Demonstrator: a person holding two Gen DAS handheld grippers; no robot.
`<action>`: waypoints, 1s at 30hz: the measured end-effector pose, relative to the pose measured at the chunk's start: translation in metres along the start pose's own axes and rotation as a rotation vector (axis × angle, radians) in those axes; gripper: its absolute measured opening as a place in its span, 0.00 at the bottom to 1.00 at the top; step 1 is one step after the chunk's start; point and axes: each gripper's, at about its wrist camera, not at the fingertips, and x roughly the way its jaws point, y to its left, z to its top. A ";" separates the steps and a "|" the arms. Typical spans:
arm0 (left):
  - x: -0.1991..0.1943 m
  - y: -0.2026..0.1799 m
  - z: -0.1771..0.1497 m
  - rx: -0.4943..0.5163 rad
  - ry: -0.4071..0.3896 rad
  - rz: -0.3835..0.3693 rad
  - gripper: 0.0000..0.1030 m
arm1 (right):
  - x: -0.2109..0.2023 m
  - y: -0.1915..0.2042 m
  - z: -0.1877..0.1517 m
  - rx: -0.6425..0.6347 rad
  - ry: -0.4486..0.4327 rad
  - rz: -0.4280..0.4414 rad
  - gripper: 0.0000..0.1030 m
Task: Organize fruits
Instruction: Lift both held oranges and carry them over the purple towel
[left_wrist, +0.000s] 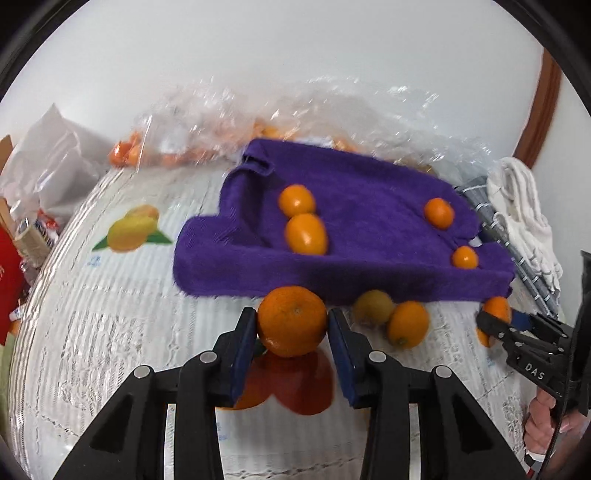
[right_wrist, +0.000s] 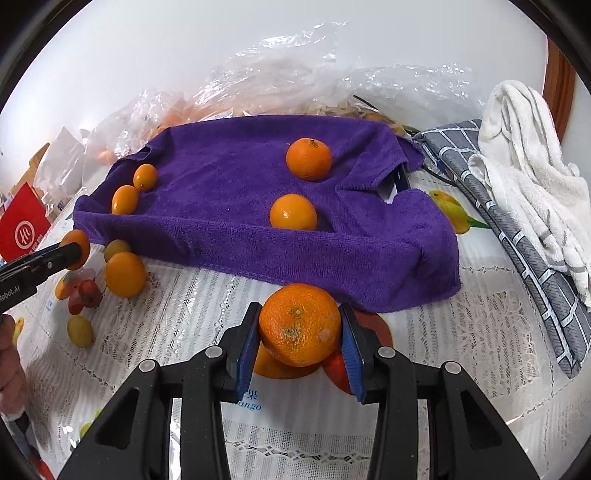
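Note:
My left gripper (left_wrist: 292, 314) is shut on an orange mandarin (left_wrist: 291, 328), held just above the tablecloth at the front edge of the purple towel (left_wrist: 369, 184). My right gripper (right_wrist: 299, 317) is shut on a second mandarin (right_wrist: 299, 332), also low in front of the towel (right_wrist: 229, 166). The towel is draped over something raised, with several small oranges resting in its hollow, two on the left (right_wrist: 125, 199) and two near the middle (right_wrist: 293, 212). Loose fruit lies between the two grippers: an orange one (right_wrist: 125, 274) and a yellowish one (right_wrist: 116, 249).
Crinkled clear plastic bags (right_wrist: 295, 74) with more fruit lie behind the towel. A grey checked cloth (right_wrist: 535, 266) and a white towel (right_wrist: 528, 155) lie to the right, and a red box (right_wrist: 22, 225) stands at the left. A small yellow fruit (right_wrist: 79, 331) lies near a person's hand (right_wrist: 11, 369).

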 end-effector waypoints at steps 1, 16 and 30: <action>0.005 0.003 0.000 -0.017 0.023 -0.002 0.36 | 0.000 0.002 0.000 -0.008 -0.001 -0.008 0.40; 0.016 -0.010 -0.009 0.038 0.041 0.072 0.44 | -0.001 -0.006 0.000 0.048 -0.006 0.033 0.41; 0.021 -0.015 -0.006 0.069 0.057 0.087 0.52 | 0.002 -0.003 0.002 0.012 0.011 0.046 0.49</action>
